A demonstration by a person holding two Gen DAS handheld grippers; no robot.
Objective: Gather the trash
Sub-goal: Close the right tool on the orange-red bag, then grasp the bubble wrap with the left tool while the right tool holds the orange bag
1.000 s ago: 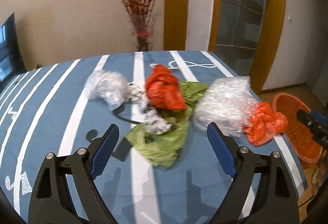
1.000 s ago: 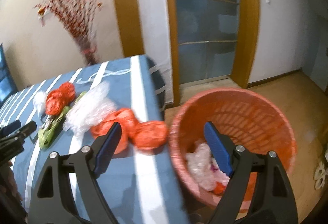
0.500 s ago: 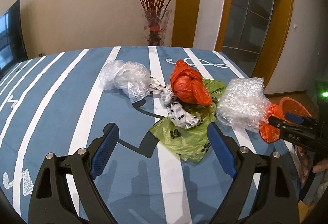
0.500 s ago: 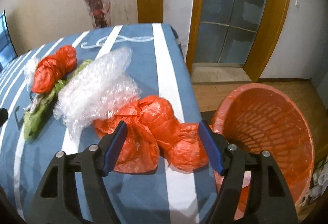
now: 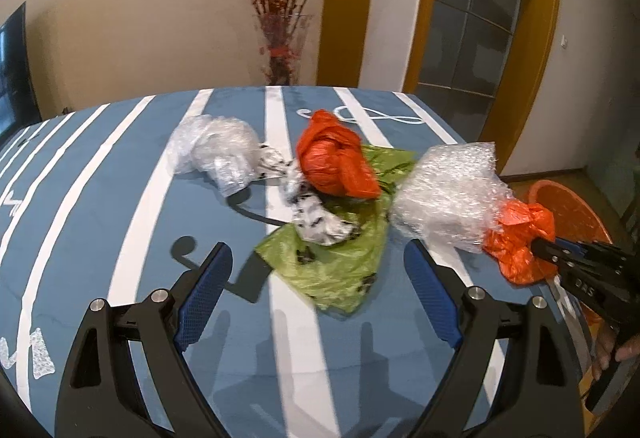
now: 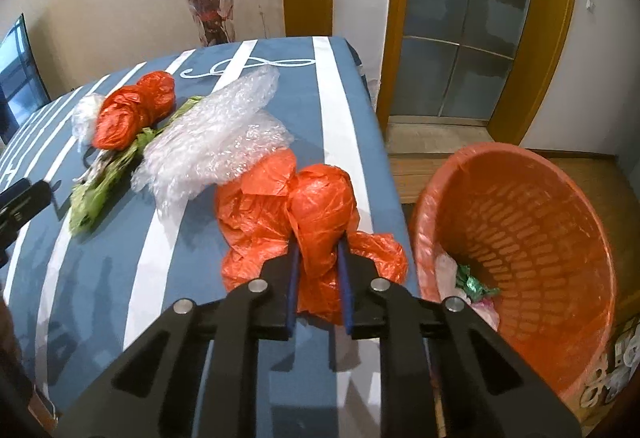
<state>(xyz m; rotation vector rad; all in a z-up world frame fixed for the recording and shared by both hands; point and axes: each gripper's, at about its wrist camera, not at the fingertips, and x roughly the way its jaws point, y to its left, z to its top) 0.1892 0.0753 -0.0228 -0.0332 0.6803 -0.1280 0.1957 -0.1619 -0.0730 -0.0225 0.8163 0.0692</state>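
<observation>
The right tongs (image 6: pixel 318 258) tilt steeply down over the near right corner of the blue striped surface (image 6: pixel 100 298); their jaws have just been closing and now pinch a fold of the crumpled orange bag (image 6: pixel 312 213), which lies beside the bubble wrap (image 6: pixel 212 141); the orange basket (image 6: pixel 560 310) stands on the floor just right of the surface, with scraps inside; the left tongs (image 5: pixel 316 286) hang angled downward with jaws wide apart and nothing between them, above the green bag (image 5: pixel 336 262).
</observation>
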